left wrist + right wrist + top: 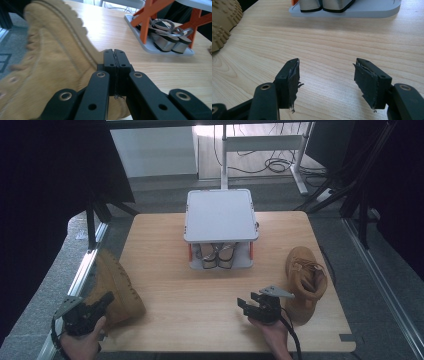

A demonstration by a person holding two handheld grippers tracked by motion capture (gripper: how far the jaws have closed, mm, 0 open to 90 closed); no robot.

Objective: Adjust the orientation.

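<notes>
Looking along the right gripper (325, 75), its two black jaws stand wide apart with nothing between them, just bare wooden table (332, 40) underneath. The pads (293, 82) look pretty frayed at the edges. Up top there's a grey tray base (352, 12) with two shoes (325, 5) on it, cropped, so hard to say what kind. A tan boot's lugged sole (223, 22) pokes in at upper left.

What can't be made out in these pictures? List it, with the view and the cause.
- Left boot: in the left gripper view it is blurred and cut off by the frame's left edge.
- Whether the shut left gripper pinches anything of that boot: its own jaws hide the contact.
- Shoes in the rack: the rack's grey top covers them in the high view; the right gripper view's top edge crops them.
</notes>
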